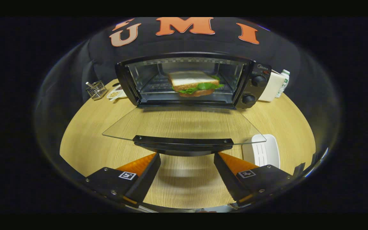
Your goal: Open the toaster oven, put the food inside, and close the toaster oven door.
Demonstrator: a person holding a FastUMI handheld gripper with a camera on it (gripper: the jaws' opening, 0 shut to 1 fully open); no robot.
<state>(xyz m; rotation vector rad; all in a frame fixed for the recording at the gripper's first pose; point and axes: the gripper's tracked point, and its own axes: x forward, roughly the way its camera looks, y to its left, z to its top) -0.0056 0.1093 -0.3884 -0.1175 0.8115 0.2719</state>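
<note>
Inside the black toaster oven sits a lettuce sandwich; its glass door lies folded down, handle just ahead of the gripper, whose fingers are spread wide, holding nothing.

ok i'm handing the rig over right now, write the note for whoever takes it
Gripper: open, holding nothing, fingers just short of the door's black handle bar.
Black toaster oven on the light wooden table: clear glass door folded fully down.
Sandwich of white bread, green lettuce and brown bun: inside on the rack.
Done: opened, food in.
Left: lift the door by its handle and shut it.
</note>
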